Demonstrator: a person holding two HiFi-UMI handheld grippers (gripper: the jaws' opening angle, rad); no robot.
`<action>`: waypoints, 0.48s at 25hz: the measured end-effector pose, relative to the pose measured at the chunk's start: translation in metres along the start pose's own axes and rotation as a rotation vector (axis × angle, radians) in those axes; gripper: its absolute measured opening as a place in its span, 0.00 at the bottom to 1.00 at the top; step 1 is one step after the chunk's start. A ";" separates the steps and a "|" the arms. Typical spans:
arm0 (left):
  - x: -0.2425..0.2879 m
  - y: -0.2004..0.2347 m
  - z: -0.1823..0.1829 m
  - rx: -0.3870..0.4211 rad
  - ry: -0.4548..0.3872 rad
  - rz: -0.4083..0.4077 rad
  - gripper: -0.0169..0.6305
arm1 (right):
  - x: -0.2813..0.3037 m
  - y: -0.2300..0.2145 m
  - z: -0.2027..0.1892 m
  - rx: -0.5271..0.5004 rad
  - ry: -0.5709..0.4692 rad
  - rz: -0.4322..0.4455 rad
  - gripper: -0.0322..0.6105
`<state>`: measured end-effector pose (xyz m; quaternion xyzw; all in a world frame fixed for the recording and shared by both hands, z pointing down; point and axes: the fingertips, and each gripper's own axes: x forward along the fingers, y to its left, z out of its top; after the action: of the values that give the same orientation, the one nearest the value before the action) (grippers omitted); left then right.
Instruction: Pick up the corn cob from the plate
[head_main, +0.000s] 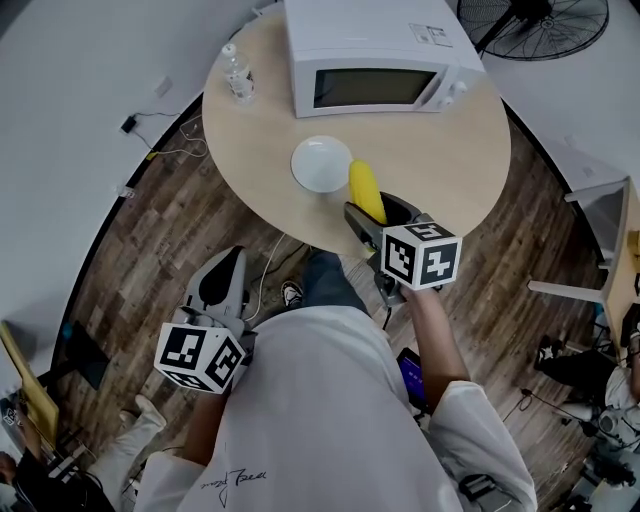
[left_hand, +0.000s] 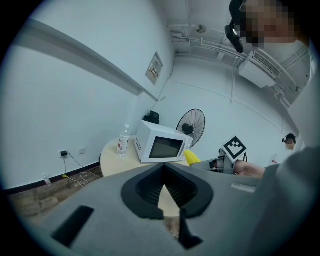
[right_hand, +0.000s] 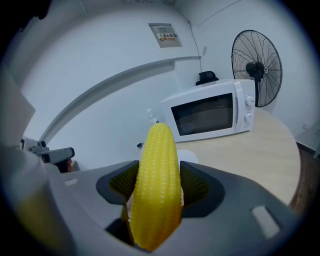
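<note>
the corn cob (right_hand: 156, 185) looks stiff, light and a little slick, best gripped mid-length. the right gripper (head_main: 385, 222) is clamped across its lower half, arm reaching forward, with the cob lifted just right of the plate (head_main: 321, 164) at the table's (head_main: 450, 150) near edge. the left gripper (left_hand: 164, 187) hangs near-left, off the table, jaws together on nothing.

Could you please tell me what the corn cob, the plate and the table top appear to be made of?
The corn cob looks like moulded plastic or rubber: uniform bright yellow, very regular kernels, slight sheen. The plate seems glazed ceramic or melamine: plain white, smooth. The table top looks like pale wood laminate or veneer, matte; I cannot tell which.
</note>
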<state>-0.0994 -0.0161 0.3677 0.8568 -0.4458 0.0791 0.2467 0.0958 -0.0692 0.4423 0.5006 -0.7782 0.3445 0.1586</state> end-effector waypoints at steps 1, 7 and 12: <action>0.000 0.001 0.001 -0.002 -0.003 0.000 0.02 | -0.003 0.002 0.002 0.003 -0.007 0.002 0.47; -0.003 0.007 0.007 -0.017 -0.025 0.009 0.02 | -0.018 0.009 0.008 -0.002 -0.036 0.005 0.47; -0.006 0.011 0.008 -0.023 -0.029 -0.003 0.02 | -0.028 0.014 0.010 0.004 -0.057 0.004 0.47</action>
<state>-0.1119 -0.0213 0.3622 0.8556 -0.4490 0.0609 0.2502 0.0969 -0.0534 0.4132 0.5089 -0.7826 0.3322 0.1346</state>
